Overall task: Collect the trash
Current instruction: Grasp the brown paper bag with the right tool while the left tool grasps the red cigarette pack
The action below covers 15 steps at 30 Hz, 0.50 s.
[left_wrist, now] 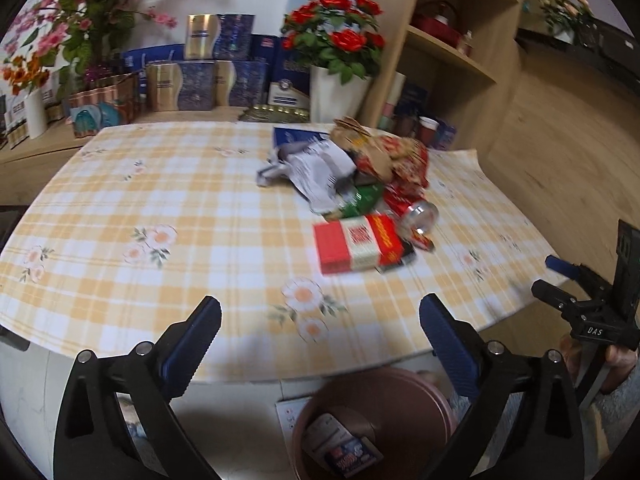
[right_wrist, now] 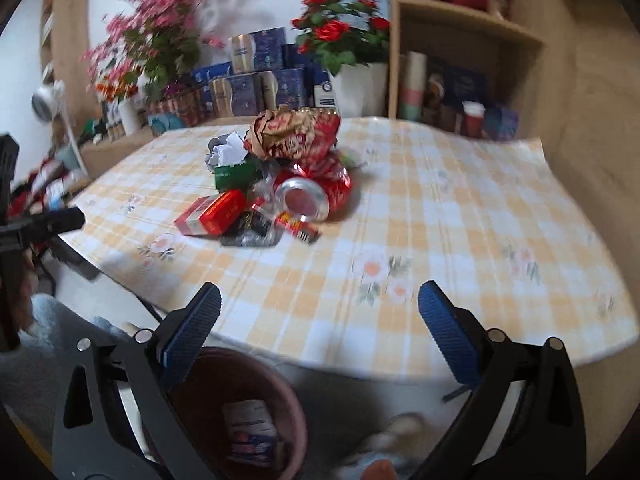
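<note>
Both jaws apart, empty: left gripper [left_wrist: 320, 336], right gripper [right_wrist: 320, 328]. Take red box [left_wrist: 356, 243] nr table [left_wrist: 120, 208] front edge; drop into bin [left_wrist: 372, 420].

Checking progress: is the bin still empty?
No. The bin already holds one packet at its bottom; the pile remains on the table.

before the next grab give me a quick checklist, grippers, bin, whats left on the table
1. Left gripper empty, jaws wide: ok.
2. Right gripper empty, jaws wide: ok.
3. Bin below the table edge, open, one packet inside, room left: ok.
4. Table cleared of trash: not ok, the pile remains.
5. Red and white box at the pile's near edge, uncovered on top: ok.
6. Can steady on its side: cannot tell.
</note>
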{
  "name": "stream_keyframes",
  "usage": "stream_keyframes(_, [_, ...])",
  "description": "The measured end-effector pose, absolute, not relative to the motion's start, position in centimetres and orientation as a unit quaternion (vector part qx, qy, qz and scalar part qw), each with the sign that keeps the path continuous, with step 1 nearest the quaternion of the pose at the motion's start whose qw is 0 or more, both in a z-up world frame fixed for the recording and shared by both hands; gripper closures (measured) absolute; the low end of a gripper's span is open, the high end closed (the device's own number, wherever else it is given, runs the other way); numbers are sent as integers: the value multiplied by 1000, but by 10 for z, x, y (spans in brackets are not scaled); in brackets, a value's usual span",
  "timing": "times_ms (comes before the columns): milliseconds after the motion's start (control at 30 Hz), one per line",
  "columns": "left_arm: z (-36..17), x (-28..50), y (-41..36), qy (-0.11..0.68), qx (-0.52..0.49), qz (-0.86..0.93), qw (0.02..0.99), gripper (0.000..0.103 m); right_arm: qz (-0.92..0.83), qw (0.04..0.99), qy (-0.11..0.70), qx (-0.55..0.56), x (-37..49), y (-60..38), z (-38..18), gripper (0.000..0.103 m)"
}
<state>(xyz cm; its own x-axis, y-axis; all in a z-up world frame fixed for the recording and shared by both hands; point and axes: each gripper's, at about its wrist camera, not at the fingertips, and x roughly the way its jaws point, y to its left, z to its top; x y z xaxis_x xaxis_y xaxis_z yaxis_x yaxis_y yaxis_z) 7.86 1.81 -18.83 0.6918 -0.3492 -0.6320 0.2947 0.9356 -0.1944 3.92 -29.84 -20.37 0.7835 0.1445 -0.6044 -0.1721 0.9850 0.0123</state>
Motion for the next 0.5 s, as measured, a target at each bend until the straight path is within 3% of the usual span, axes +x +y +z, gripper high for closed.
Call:
stream_keyframes(233, [-181, 109, 19, 334, -21, -147, 931, 6, 108, 938, 323, -66, 120, -278, -172, 6])
stream_keyframes(500, [-192, 141, 27, 346, -43, -148, 925, 6, 123, 905, 340, -224, 222, -189, -169, 6])
